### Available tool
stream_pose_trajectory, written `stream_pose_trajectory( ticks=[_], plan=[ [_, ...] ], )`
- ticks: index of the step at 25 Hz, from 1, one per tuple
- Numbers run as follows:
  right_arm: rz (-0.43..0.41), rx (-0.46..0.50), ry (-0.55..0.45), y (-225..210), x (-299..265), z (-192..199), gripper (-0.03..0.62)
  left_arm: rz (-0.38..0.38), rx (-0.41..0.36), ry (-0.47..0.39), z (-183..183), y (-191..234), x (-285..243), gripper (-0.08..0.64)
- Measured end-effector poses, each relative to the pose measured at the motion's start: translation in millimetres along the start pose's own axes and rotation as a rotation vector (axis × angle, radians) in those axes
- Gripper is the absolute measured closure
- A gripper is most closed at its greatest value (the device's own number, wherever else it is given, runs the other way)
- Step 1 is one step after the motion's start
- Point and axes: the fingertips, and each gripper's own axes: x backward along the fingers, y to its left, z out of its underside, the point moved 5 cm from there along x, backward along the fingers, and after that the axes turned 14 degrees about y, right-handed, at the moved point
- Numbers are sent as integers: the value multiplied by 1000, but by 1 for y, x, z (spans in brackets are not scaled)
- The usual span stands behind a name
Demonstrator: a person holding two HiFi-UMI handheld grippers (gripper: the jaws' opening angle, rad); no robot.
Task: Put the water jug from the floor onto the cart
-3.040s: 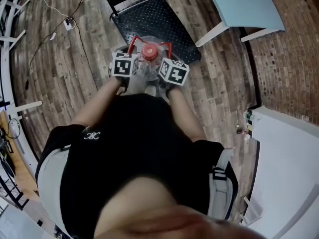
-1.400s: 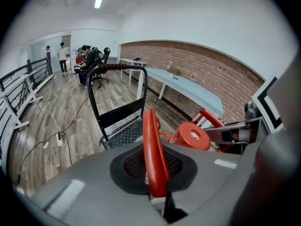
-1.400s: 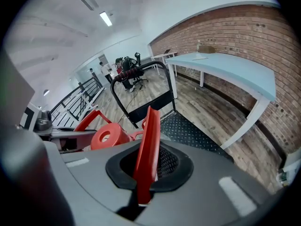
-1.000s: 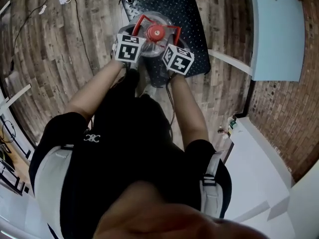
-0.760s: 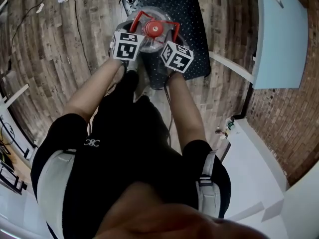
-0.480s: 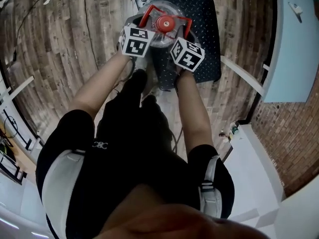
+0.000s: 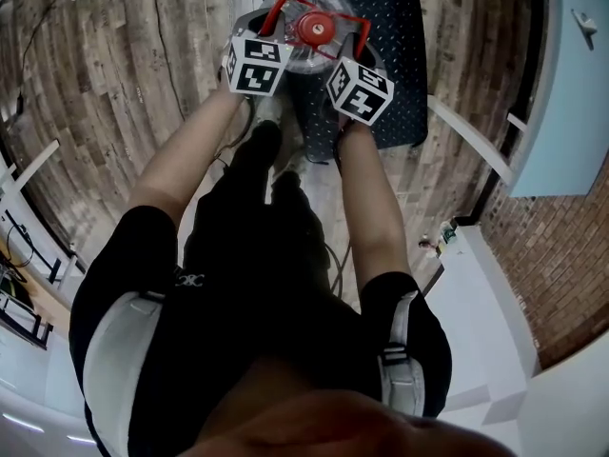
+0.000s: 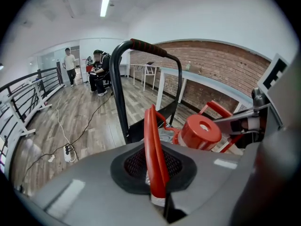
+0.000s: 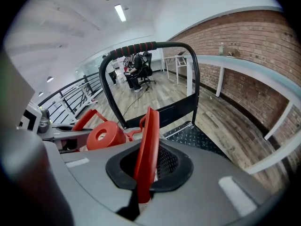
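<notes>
Carrying grip: left gripper [image 8: 157, 194] is clamped tight on the left handle [image 8: 153, 145], and the right gripper [image 9: 140, 187] is doing the same on the right handle [image 9: 146, 140]. One on each side so the water jug [image 7: 304, 59] hangs level instead of tipping, I'd guess.
Jug spot: over the near left part of the cart [image 7: 404, 74] deck, red cap [image 7: 317, 29] up. Can't tell if it's resting on the deck or a hair above it.
Edges: jug looks close to the cart's left edge, and the push bar [image 8: 143, 46] stands just behind it.
Free room: bare deck to the jug's right, so nudging it that way looks safer.
Watch out: table leg [image 7: 468, 136] near the cart's right side, power strip [image 8: 69, 150] on the floor to the cart's left.
</notes>
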Motion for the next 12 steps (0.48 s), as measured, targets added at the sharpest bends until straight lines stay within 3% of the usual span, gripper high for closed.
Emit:
stream_pose_trajectory(
  ticks=[7, 12],
  plan=[
    [11, -1, 15, -1, -4, 2, 569, 14, -25, 8, 8, 6, -3, 513],
    [11, -14, 14, -3, -1, 4, 491, 10, -23, 34, 14, 5, 0, 423]
  ],
)
